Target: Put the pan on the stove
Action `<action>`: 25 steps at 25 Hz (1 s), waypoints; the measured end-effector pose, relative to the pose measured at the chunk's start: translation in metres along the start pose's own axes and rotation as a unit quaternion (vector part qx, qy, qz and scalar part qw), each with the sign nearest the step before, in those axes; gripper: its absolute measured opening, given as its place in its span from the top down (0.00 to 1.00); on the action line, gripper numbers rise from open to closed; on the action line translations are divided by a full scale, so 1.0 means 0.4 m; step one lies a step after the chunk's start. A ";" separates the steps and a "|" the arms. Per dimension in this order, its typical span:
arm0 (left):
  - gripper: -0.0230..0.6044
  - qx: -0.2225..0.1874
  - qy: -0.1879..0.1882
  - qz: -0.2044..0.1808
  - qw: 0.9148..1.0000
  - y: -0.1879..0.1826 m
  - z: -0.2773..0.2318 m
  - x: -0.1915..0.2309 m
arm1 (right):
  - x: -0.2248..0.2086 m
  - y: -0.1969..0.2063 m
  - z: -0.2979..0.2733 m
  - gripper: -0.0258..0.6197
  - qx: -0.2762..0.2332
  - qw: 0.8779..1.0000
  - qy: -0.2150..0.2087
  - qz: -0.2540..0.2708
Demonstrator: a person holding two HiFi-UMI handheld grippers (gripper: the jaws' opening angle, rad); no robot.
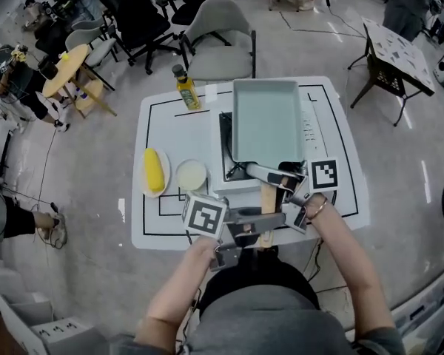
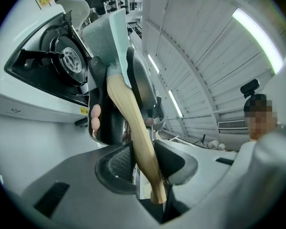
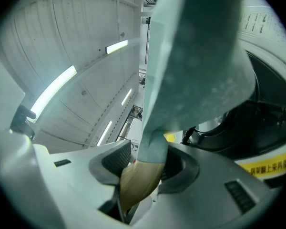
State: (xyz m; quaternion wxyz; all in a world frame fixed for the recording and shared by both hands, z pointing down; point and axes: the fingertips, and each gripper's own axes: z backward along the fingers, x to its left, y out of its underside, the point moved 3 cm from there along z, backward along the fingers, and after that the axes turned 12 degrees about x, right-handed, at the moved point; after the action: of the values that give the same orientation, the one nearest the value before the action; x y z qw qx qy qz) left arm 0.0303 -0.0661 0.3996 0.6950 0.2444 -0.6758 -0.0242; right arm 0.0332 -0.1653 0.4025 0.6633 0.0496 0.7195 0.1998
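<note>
A pale green rectangular pan with a wooden handle hangs over the portable gas stove in the middle of the white table. Both grippers are shut on the handle. My right gripper grips it close to the pan, and my left gripper grips its free end. In the left gripper view the handle runs up between the left gripper to the pan, with the burner to the left. In the right gripper view the right gripper clamps the handle; the pan's underside stands clear of the stove.
An oil bottle stands at the table's far left. A plate with a corn cob and a small bowl sit left of the stove. Chairs stand behind the table, and another table stands far right.
</note>
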 end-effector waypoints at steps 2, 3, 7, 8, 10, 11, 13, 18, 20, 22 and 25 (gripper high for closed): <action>0.78 -0.014 -0.010 0.006 1.000 -0.008 -0.004 0.006 | -0.004 -0.007 -0.001 0.71 0.013 1.000 -0.006 -0.003; 0.78 -0.021 -0.015 0.011 1.000 -0.010 -0.005 0.009 | -0.005 -0.009 -0.002 0.71 0.020 1.000 -0.010 -0.005; 0.78 -0.043 -0.024 0.024 0.999 -0.015 -0.014 0.014 | -0.014 -0.011 -0.006 0.71 0.040 0.999 -0.024 -0.011; 0.78 -0.046 -0.025 0.027 0.998 -0.015 -0.016 0.017 | -0.018 -0.010 -0.005 0.71 0.044 0.999 -0.026 -0.012; 0.78 -0.053 -0.030 0.036 0.998 -0.013 -0.020 0.026 | -0.027 -0.008 -0.004 0.71 0.050 0.998 -0.028 -0.015; 0.78 -0.056 -0.032 0.043 0.997 -0.010 -0.022 0.030 | -0.032 -0.005 -0.003 0.71 0.052 0.998 -0.028 -0.018; 0.78 -0.062 -0.035 0.053 0.996 -0.002 -0.026 0.036 | -0.042 0.005 -0.001 0.71 0.057 0.998 -0.028 -0.029; 0.78 -0.066 -0.024 0.047 0.996 -0.002 -0.030 0.047 | -0.068 0.016 -0.001 0.71 0.061 0.997 -0.025 -0.046; 0.78 -0.067 -0.026 0.059 0.996 0.000 -0.027 0.052 | -0.074 0.017 -0.003 0.71 0.062 0.997 -0.023 -0.050; 0.78 -0.069 -0.027 0.068 0.995 0.002 -0.025 0.055 | -0.079 0.020 -0.004 0.71 0.061 0.996 -0.024 -0.056; 0.78 -0.069 -0.023 0.073 0.995 0.000 -0.024 0.061 | -0.092 0.020 -0.003 0.71 0.055 0.996 -0.023 -0.069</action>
State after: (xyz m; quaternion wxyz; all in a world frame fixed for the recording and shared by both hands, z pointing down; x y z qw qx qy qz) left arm 0.0415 -0.0721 0.4226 0.6947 0.1458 -0.7039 -0.0256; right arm 0.0346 -0.1707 0.4396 0.6884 0.0413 0.7154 0.1126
